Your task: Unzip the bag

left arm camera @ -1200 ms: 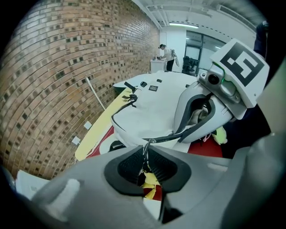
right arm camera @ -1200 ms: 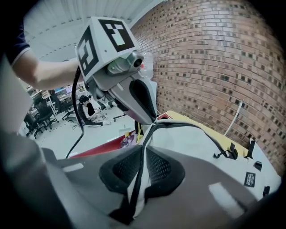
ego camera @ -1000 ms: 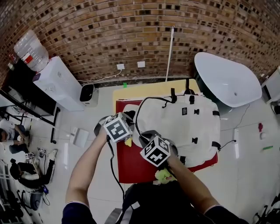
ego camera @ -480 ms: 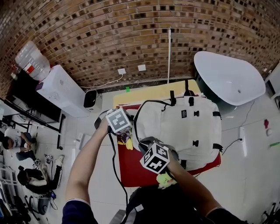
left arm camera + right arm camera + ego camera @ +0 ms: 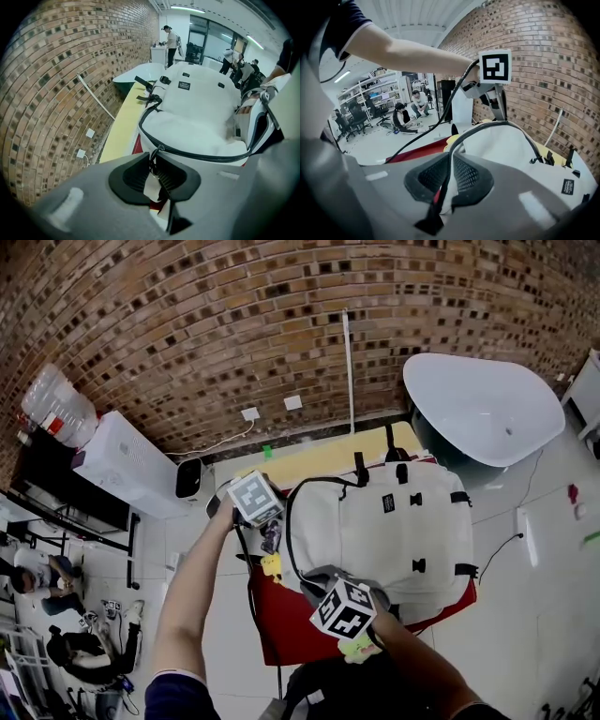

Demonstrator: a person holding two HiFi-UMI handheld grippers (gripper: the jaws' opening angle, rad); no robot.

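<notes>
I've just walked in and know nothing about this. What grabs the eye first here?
A big white backpack lies flat on a red mat, in front of a brick wall. The left tongs pinch its zipper pull at the bag's left side, and the right tongs clamp the bag's near edge.

White backpack, flat on its back

The bag (image 5: 384, 521) lies face up on a red mat (image 5: 300, 624), straps and top handle toward the brick wall. It is pale fabric with black buckles (image 5: 418, 565) and a small black label (image 5: 384, 503). A black zipper (image 5: 195, 155) curves round its near side edge, and the metal zipper pull (image 5: 153, 161) stands at that line's end.
</notes>
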